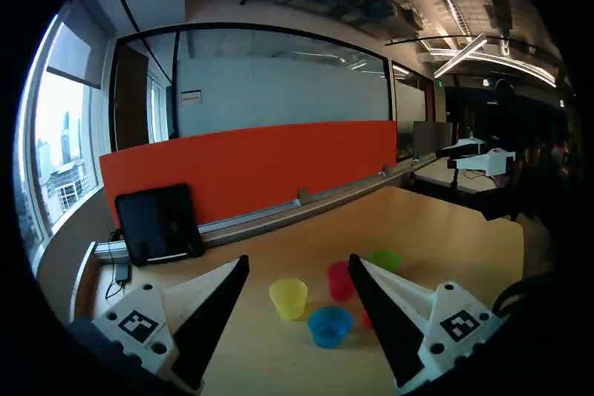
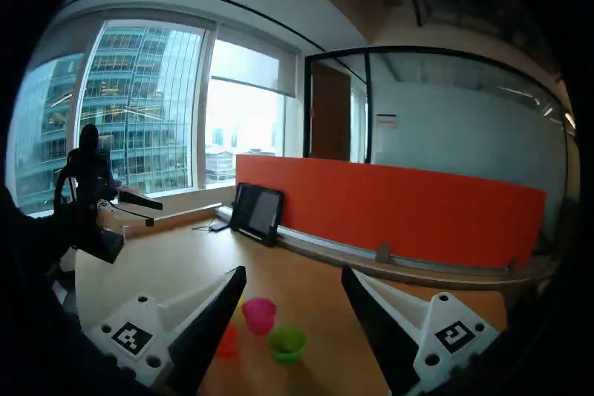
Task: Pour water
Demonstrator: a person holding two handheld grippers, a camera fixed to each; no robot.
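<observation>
Over a wooden desk (image 1: pixel 445 225), the left gripper (image 1: pixel 297 258) hangs with its jaws spread wide and nothing held. A yellow cup (image 1: pixel 288 298) and a blue cup (image 1: pixel 330 325) sit in the gap between them, a pink cup (image 1: pixel 340 279) lies against the inner edge of the right-hand finger, and a green cup (image 1: pixel 384 259) stands just past that finger's tip. The right gripper (image 2: pixel 292 270), equally wide and empty, frames the pink and green cups low in its gap, with an orange cup (image 2: pixel 227 340) tucked by its left-hand finger. Which cup holds water cannot be told. A clean pick likely means lowering until one cup alone sits centred between the fingers, closing on its mid-wall without nudging its neighbours, and keeping it upright until over the receiving cup.
</observation>
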